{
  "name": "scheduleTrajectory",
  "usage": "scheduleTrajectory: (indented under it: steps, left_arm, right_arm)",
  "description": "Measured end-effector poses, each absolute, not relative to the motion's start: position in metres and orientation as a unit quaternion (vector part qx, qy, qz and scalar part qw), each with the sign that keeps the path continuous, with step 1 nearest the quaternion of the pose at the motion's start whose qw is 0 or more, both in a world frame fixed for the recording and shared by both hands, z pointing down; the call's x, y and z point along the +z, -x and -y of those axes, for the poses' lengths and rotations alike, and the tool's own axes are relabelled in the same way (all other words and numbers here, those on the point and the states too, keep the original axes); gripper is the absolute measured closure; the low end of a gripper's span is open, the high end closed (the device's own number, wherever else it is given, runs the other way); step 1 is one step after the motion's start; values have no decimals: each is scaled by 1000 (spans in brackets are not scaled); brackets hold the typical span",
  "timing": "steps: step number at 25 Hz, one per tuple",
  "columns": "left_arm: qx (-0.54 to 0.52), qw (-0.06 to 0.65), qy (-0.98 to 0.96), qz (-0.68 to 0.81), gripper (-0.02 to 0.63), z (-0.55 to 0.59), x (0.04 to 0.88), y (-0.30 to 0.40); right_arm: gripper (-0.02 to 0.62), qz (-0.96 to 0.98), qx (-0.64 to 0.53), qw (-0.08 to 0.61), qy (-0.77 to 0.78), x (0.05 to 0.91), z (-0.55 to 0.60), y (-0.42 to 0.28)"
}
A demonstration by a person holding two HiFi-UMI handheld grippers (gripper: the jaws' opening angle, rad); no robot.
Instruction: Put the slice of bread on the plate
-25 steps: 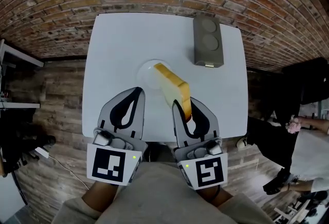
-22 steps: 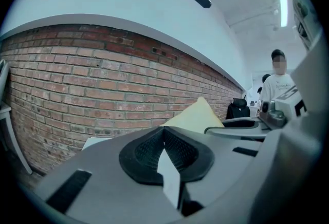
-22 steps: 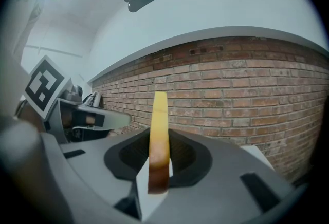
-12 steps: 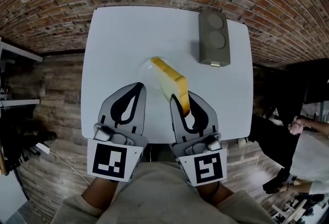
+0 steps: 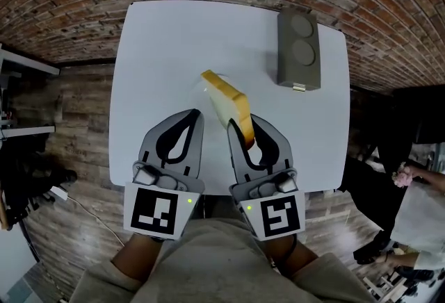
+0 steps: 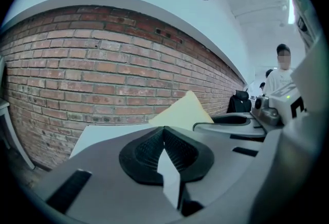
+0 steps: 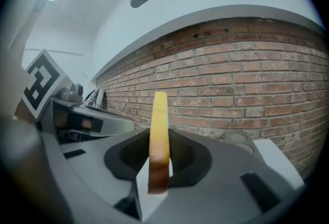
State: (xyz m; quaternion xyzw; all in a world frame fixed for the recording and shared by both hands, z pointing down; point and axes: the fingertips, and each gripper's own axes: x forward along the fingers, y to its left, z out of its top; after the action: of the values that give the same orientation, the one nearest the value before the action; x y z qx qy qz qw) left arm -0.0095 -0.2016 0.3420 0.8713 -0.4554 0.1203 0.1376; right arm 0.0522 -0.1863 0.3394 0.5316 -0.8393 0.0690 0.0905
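Note:
A slice of bread (image 5: 227,103) with a browned crust stands on edge, and my right gripper (image 5: 243,128) is shut on its near end. It hangs over a white plate (image 5: 200,91) at the middle of the white table (image 5: 153,44), hiding most of the plate. In the right gripper view the slice (image 7: 159,135) shows edge-on between the pads of that gripper (image 7: 159,166). My left gripper (image 5: 195,115) is beside it on the left, shut and holding nothing. In the left gripper view its pads (image 6: 163,133) meet, and the bread (image 6: 182,113) shows just beyond them.
A grey two-slot toaster (image 5: 300,48) stands at the table's far right. A brick floor surrounds the table, and a brick wall (image 6: 103,74) stands behind it. A person (image 6: 280,71) stands far off to the right. A shelf (image 5: 21,65) is at the left.
Both grippers have moved forward over the table and sunk a little. The bread has travelled with the right gripper and now covers more of the plate.

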Motion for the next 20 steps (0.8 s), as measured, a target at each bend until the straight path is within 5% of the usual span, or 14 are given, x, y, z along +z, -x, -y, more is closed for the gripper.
scheduleTrajectory:
  steps: [20]
  left_arm:
    - [129,147,-864,464,597,212,356,12]
  right_arm:
    - [503,849,104,127,-502,399,205,-40]
